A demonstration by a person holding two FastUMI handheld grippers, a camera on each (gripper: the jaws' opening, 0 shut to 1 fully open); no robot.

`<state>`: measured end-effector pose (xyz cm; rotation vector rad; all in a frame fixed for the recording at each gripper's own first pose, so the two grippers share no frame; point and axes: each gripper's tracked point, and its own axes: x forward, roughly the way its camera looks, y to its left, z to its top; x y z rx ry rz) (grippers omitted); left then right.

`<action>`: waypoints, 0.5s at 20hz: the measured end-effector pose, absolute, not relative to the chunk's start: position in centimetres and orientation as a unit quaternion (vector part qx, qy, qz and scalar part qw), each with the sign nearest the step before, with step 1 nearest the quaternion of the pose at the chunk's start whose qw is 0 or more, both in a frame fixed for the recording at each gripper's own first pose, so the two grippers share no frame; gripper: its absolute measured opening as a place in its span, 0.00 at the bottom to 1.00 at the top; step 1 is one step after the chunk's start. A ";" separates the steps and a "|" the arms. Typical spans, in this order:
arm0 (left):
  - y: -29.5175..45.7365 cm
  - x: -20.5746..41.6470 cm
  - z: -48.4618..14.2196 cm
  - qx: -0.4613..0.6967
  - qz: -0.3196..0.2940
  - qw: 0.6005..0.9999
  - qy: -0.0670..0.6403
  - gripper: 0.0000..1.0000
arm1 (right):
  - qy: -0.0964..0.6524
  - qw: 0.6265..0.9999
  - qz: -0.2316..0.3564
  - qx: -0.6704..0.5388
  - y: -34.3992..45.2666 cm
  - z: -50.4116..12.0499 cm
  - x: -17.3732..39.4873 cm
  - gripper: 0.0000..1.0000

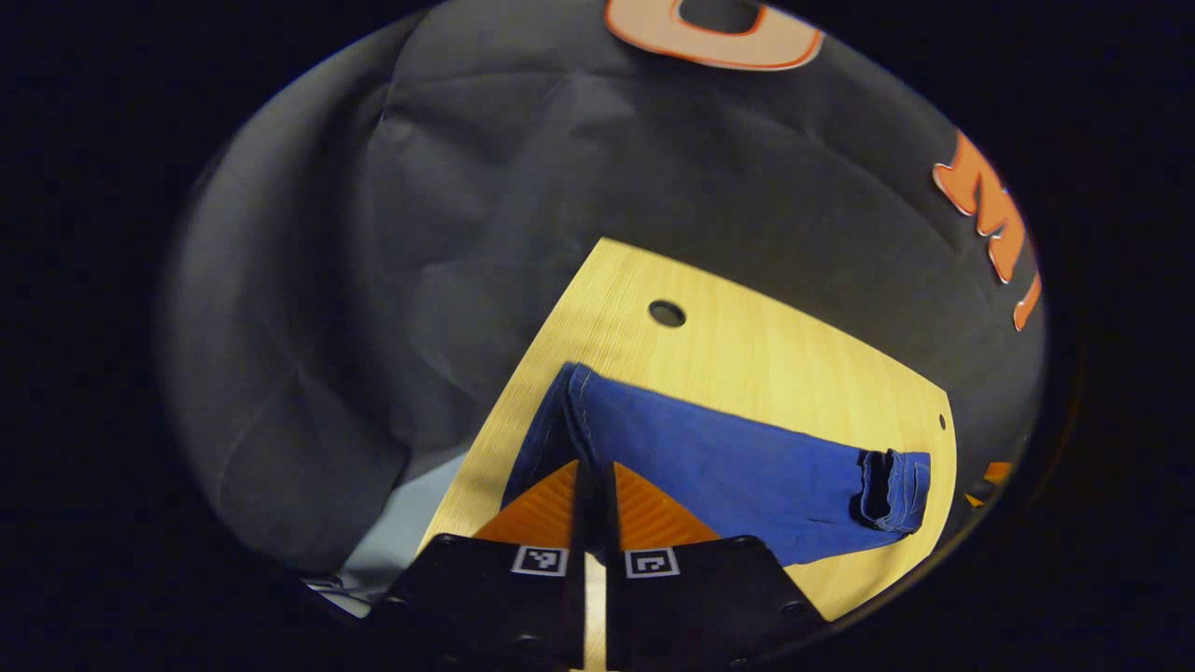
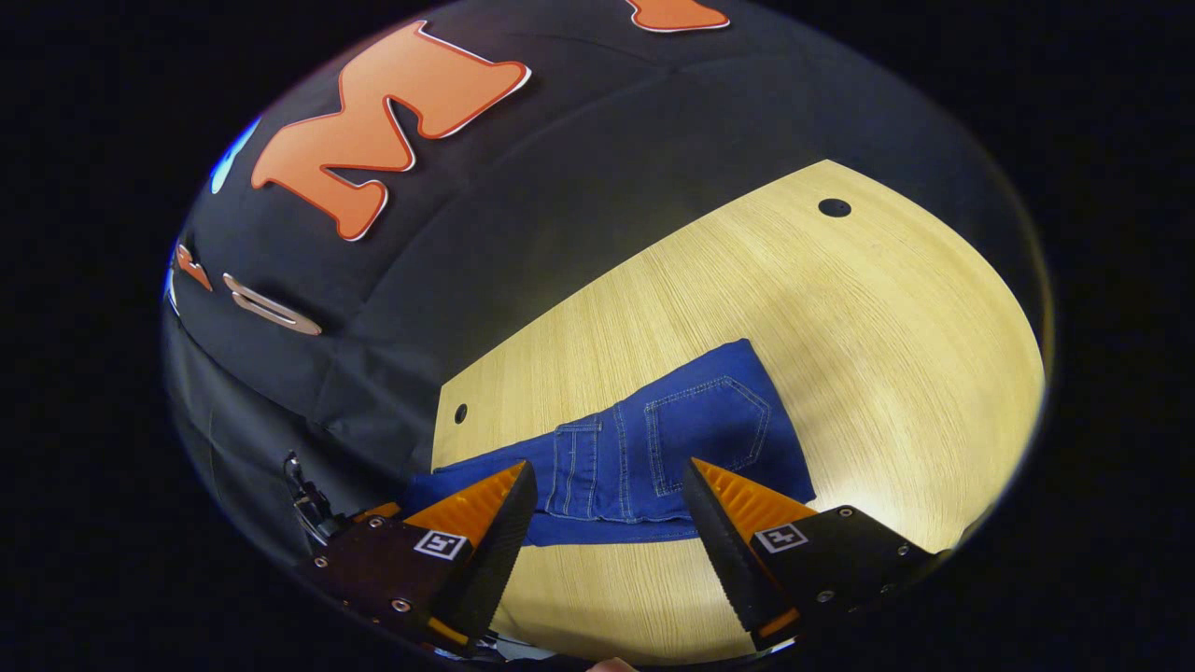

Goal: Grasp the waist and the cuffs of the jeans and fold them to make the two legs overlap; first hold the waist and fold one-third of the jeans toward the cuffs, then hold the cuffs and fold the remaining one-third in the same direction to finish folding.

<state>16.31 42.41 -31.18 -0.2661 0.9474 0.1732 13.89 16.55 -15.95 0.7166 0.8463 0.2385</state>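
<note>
Beyond the closed left tool (image 1: 592, 481), cuffs (image 1: 894, 490); right view, back pocket (image 2: 707, 431).

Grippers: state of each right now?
Left gripper: fingers closed; whether they pinch the jeans cannot be told.
Right gripper: open, holding nothing, above the jeans.

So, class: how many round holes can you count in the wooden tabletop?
2: one large hole near the table's far corner, one small hole at the left edge beyond the jeans. Others may be hidden.
</note>
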 end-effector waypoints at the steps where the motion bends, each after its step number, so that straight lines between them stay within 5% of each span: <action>1: 43.3 16.4 -31.8 -0.128 0.096 0.872 0.463 0.18 | 0.402 0.843 0.111 0.341 16.5 -16.2 13.8 0.96; 7: 44.8 15.1 -39.3 -0.167 0.113 0.828 0.523 0.84 | 0.409 0.839 0.092 0.347 16.5 -16.8 13.6 0.96; 10: 43.9 15.1 -41.6 -0.135 0.091 0.821 0.547 0.84 | 0.408 0.838 0.086 0.353 16.5 -16.7 13.9 0.96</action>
